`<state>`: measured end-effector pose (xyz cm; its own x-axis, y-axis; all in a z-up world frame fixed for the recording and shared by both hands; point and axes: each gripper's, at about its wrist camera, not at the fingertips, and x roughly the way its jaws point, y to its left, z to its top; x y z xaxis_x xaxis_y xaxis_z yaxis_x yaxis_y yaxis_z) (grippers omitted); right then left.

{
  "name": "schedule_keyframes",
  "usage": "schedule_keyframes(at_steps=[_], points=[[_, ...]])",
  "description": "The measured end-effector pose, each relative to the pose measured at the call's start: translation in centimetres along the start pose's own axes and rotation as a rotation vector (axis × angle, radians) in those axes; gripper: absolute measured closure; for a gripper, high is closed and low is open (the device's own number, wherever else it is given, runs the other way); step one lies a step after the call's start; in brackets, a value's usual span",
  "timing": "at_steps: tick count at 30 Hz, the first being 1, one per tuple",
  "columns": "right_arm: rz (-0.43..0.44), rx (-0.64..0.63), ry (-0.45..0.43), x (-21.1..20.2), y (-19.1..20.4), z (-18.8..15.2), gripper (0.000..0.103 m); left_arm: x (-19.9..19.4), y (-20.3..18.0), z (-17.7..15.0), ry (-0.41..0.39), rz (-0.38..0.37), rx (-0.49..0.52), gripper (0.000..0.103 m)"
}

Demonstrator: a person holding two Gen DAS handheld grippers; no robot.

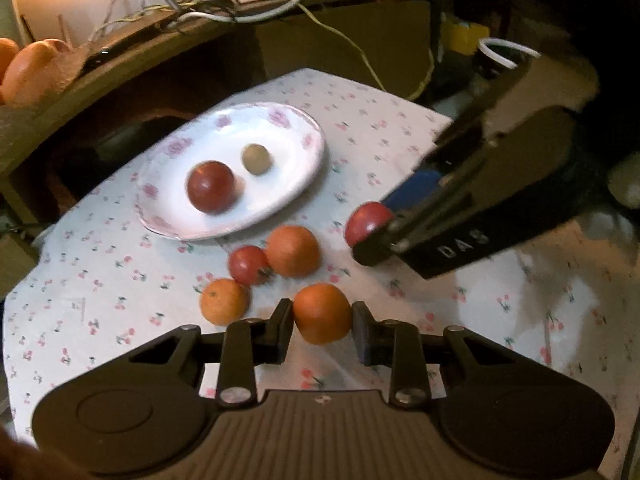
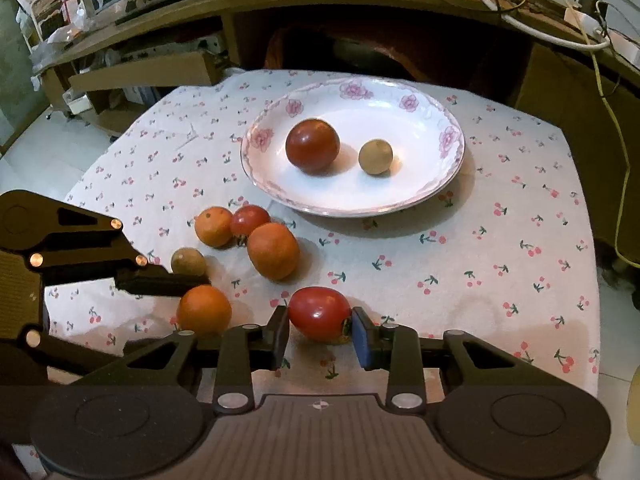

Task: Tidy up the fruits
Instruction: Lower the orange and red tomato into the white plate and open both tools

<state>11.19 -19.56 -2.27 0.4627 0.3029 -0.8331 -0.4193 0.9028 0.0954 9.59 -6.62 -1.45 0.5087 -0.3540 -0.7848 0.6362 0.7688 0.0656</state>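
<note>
Left gripper [image 1: 322, 323] clamped narrow on an orange [image 1: 322, 313], lower centre. Right gripper [image 2: 320, 326] clamped on a glossy red tomato [image 2: 319, 312], lower centre. Floral plate [image 2: 420, 192], upper centre, holds tomato and small brown fruit.

White tablecloth [image 2: 400, 248] sprinkled with small red cherries on green stems. White plate [image 2: 420, 196], pink roses round the rim. On it, a dark red tomato [image 2: 313, 145] and a dull tan-brown round fruit [image 2: 375, 157]. Off the plate: three oranges, bright orange; a small red tomato [image 2: 250, 220]; another tan-brown fruit [image 2: 188, 262]; a glossy red tomato [image 2: 319, 313]. Black grippers, one blue pad [image 2: 360, 340].
</note>
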Motion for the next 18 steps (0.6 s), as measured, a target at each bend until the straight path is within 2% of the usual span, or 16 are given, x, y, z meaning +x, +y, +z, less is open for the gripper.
schedule_keyframes(at_steps=[8, 18], points=[[-0.018, 0.041, -0.057, -0.9, -0.5, 1.4, 0.069, -0.4, 2.0, 2.3, -0.056, 0.073, -0.055, 0.066], [-0.059, 0.089, -0.116, -0.2, -1.6, 4.0, 0.069, 1.3, 4.6, 5.1, -0.088, 0.135, -0.124, 0.067]])
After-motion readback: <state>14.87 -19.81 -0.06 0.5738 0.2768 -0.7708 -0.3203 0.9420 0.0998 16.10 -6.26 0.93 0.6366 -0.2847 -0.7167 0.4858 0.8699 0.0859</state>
